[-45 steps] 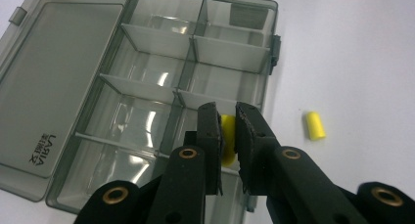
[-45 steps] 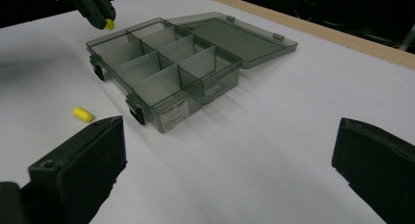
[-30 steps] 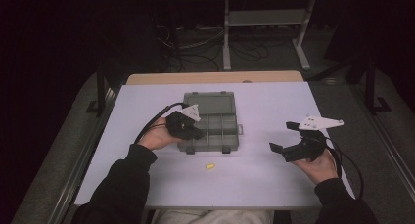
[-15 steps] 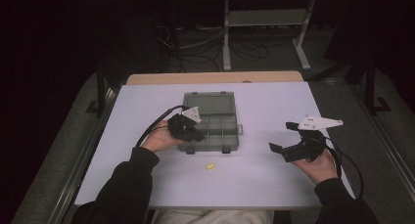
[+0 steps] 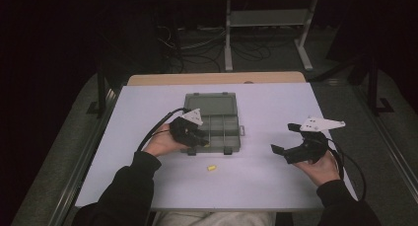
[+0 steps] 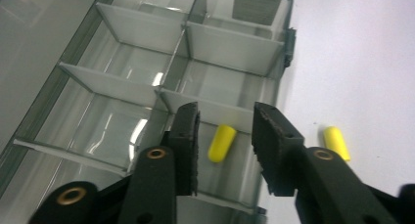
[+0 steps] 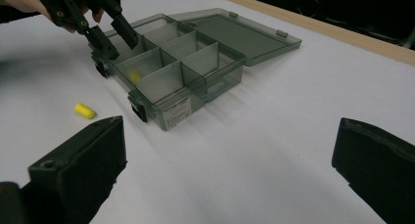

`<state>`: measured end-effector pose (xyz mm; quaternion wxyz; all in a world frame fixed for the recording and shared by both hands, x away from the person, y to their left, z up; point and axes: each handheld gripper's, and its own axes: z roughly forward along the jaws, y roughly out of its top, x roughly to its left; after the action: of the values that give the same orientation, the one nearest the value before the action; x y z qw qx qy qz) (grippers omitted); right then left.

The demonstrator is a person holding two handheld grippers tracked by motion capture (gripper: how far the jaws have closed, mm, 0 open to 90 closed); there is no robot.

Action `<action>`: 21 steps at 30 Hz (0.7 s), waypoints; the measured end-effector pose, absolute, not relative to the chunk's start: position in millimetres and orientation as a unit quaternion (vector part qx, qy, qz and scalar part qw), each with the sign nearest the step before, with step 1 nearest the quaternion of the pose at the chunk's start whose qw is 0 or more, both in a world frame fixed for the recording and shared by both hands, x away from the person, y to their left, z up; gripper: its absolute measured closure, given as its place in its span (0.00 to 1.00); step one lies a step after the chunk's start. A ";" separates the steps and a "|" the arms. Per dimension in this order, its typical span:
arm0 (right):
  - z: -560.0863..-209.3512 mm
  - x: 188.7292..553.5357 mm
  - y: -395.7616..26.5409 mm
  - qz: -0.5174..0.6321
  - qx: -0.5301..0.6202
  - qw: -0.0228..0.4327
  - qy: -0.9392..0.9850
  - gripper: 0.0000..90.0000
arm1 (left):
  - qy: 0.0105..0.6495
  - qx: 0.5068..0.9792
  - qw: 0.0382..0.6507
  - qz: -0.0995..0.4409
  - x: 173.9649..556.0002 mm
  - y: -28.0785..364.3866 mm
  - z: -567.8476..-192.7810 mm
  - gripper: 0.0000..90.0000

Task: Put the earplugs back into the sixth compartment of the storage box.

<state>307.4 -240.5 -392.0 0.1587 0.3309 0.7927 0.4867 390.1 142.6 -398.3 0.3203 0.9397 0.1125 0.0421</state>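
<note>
A grey see-through compartment box (image 5: 217, 118) lies open mid-table, its lid (image 7: 244, 35) flat behind it. My left gripper (image 5: 197, 137) hangs over the box's front left corner. Its jaws have just been opening and stand apart (image 6: 226, 114). A yellow earplug (image 6: 221, 143) lies loose on the floor of the compartment beneath the gap, touching neither pad; it also shows through the box wall (image 7: 132, 76). A second yellow earplug (image 5: 211, 168) rests on the table in front of the box. My right gripper (image 5: 284, 138) hovers at the right, wide open with nothing between its jaws (image 7: 225, 170).
The white tabletop (image 5: 276, 186) has free room on all sides of the box. A wooden strip (image 5: 217, 78) runs along its far edge. Beyond it stand a metal stand (image 5: 266, 18) and floor cables. Each gripper trails a black cable.
My left gripper has edged slightly toward the box's front corner. The right gripper and the earplug on the table have stayed put.
</note>
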 end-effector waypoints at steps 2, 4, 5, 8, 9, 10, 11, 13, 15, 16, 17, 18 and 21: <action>-391.4 306.8 -240.4 0.488 0.331 0.159 0.792 0.00 | 0.112 0.939 0.321 0.048 385.1 142.6 -394.7 0.67; -391.1 306.5 -240.7 0.489 0.329 0.161 0.792 0.00 | 0.113 0.939 0.321 0.054 382.4 143.5 -391.8 0.66; -391.0 306.3 -240.9 0.489 0.329 0.161 0.792 0.00 | 0.113 0.939 0.321 0.054 382.4 143.5 -391.8 0.65; -390.7 305.9 -241.5 0.490 0.330 0.160 0.791 0.00 | 0.114 0.939 0.320 0.059 378.2 144.8 -388.1 0.63; -390.6 305.9 -241.6 0.490 0.330 0.160 0.791 0.00 | 0.112 0.939 0.320 0.061 375.5 145.7 -385.9 0.62; -390.5 305.8 -241.7 0.491 0.330 0.160 0.790 0.00 | 0.112 0.939 0.320 0.062 374.1 146.1 -384.9 0.61; -390.5 305.8 -241.7 0.491 0.330 0.160 0.790 0.00 | 0.111 0.939 0.318 0.063 372.6 146.5 -383.5 0.60; -390.5 305.7 -241.6 0.490 0.330 0.160 0.790 0.00 | 0.111 0.939 0.319 0.067 369.8 147.6 -380.8 0.59; -390.7 305.8 -241.5 0.489 0.330 0.160 0.791 0.00 | 0.110 0.937 0.324 0.070 367.2 149.1 -377.3 0.57; -390.7 305.8 -241.5 0.489 0.330 0.159 0.791 0.00 | 0.112 0.935 0.328 0.071 365.5 149.6 -375.6 0.55; -390.7 305.7 -241.4 0.489 0.330 0.160 0.791 0.00 | 0.112 0.934 0.332 0.070 364.1 150.3 -373.9 0.54; -390.7 305.7 -241.5 0.490 0.330 0.160 0.791 0.00 | 0.110 0.934 0.334 0.070 362.8 150.9 -372.4 0.53; -390.8 305.8 -241.7 0.490 0.330 0.159 0.791 0.00 | 0.106 0.932 0.339 0.067 358.1 152.1 -368.5 0.48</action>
<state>305.8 -241.7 -390.8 0.1594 0.3302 0.7906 0.4903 358.1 152.1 -368.5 0.3392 0.9323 0.1057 0.0668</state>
